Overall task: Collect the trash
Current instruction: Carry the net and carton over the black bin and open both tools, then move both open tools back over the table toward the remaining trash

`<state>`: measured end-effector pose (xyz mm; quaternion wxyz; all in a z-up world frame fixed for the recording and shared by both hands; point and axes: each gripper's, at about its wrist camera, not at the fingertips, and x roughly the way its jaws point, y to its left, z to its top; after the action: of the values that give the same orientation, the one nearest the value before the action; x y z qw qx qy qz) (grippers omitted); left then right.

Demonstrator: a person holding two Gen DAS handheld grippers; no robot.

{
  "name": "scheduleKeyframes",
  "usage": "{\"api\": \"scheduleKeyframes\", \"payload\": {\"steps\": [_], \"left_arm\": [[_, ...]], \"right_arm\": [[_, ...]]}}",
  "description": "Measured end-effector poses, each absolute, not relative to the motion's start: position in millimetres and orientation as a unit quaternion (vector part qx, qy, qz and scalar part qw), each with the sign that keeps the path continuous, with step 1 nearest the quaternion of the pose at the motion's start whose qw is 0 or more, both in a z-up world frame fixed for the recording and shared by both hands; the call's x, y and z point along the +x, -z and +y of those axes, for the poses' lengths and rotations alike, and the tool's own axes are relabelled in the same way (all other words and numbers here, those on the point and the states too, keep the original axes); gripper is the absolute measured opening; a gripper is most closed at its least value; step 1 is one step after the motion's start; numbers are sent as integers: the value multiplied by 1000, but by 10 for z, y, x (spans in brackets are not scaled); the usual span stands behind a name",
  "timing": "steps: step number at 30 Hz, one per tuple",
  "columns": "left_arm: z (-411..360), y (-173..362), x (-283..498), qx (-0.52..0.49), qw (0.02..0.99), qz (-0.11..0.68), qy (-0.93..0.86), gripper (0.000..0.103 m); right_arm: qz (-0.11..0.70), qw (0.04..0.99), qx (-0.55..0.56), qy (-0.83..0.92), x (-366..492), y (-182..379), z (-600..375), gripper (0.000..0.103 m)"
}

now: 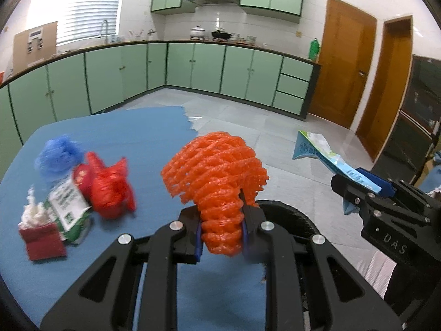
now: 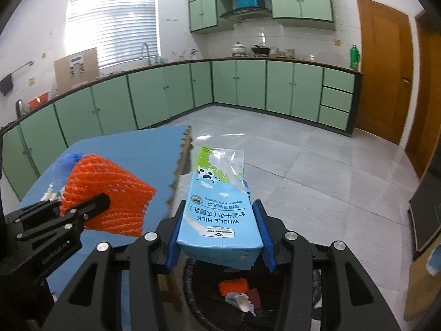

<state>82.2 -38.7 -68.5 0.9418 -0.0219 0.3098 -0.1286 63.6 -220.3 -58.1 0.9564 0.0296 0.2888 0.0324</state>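
**Both grippers loaded above the bin**

The left gripper [image 1: 222,237] is clenched on an orange foam fruit net [image 1: 217,176]; its narrow lower end sits squeezed between the pads and the wide meshed top flares upward and away from them. The right gripper [image 2: 219,237] grasps a flattened light-blue whole-milk carton [image 2: 220,207] across its width near the base, the long axis running straight forward along the fingers, the torn-open top pointing away.

Directly beneath the carton is a round black trash bin [image 2: 317,278], already holding an orange net scrap [image 2: 233,285] and a crumpled white wrapper [image 2: 241,302].

Further off, on the blue table top [image 1: 132,138], lies a blurred cluster: a red tissue box [image 1: 42,241], a green-and-white packet [image 1: 69,207], a red mesh bag [image 1: 111,193] and a blue mesh ball [image 1: 59,155]. Beyond stand green kitchen cabinets [image 1: 193,66].
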Motion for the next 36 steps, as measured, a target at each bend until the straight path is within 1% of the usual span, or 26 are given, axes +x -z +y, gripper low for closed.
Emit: {"api": "scheduleKeyframes", "payload": {"steps": [14, 16, 17, 19, 20, 21, 23, 25, 26, 28, 30, 36], "left_arm": [[-1080, 976, 1154, -3, 926, 328, 184, 20], [-1141, 1047, 1220, -2, 923, 336, 189, 21], [-1168, 1068, 1241, -3, 921, 340, 192, 23], [-1209, 1124, 1309, -5, 918, 348, 192, 41], [-1212, 1136, 1341, -6, 917, 350, 192, 46], [-1226, 1147, 1372, -7, 916, 352, 193, 53], [-1242, 1163, 1425, -10, 913, 357, 196, 57], [-1232, 1162, 1468, -16, 911, 359, 200, 67], [-1224, 1154, 1463, -18, 911, 359, 202, 68], [-1217, 1138, 1468, -19, 910, 358, 207, 76], [-1225, 1122, 1468, -18, 910, 357, 208, 79], [-1202, 1105, 1447, -20, 911, 356, 207, 79]], "right_arm": [[312, 949, 45, 11, 709, 873, -2804, 47], [315, 948, 47, 9, 727, 925, -2844, 47], [317, 947, 48, 9, 747, 959, -2873, 47], [324, 945, 51, 6, 799, 1034, -2925, 48], [327, 944, 51, 9, 812, 1069, -2947, 52], [330, 943, 50, 14, 835, 1115, -2978, 60], [336, 940, 49, 21, 852, 1187, -3034, 63], [342, 938, 53, 26, 864, 1238, -3084, 66], [344, 937, 57, 29, 865, 1256, -3107, 70], [344, 936, 59, 35, 859, 1274, -3129, 74], [344, 936, 60, 39, 861, 1279, -3139, 75], [341, 937, 63, 42, 865, 1247, -3135, 75]]}}
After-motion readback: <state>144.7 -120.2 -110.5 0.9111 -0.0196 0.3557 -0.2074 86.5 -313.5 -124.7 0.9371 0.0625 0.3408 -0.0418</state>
